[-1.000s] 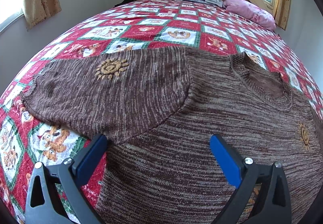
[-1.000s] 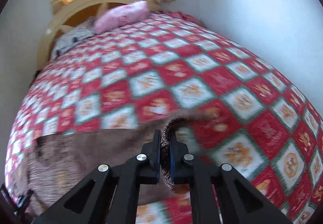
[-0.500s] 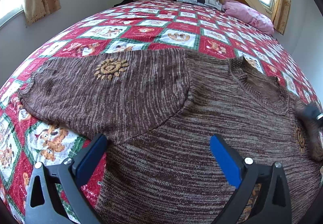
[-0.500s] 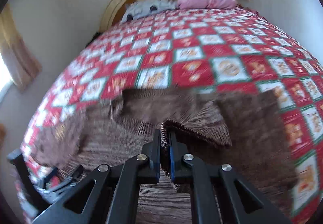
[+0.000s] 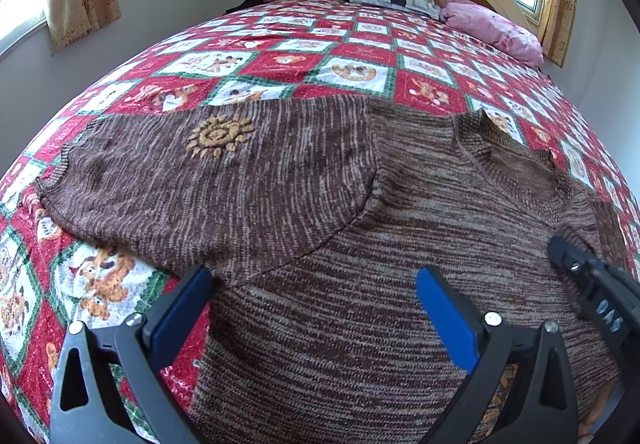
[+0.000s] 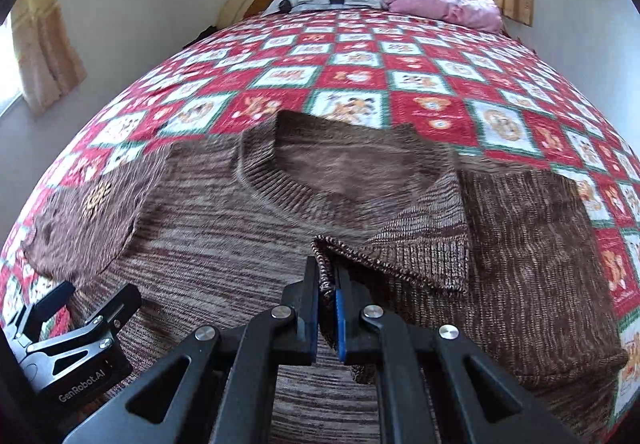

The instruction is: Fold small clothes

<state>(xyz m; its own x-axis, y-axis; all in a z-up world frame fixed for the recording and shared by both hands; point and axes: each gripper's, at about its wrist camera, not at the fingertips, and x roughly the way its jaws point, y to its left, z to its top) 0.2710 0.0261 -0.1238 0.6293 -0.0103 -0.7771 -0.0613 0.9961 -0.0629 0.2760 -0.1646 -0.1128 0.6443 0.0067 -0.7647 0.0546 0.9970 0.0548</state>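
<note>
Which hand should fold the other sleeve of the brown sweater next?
Probably the left. The left gripper hangs open, jaws wide, right beside the flat brown knitted sleeve with the orange sun. The right gripper is shut on the sweater's other sleeve cuff, already brought over the chest.

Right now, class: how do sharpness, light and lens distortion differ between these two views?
Left wrist view: sharp; the quilt bulges into a fisheye dome; windows blown out. Right wrist view: sweater smeared by slight blur, right gripper crisp, same bulging.
</note>
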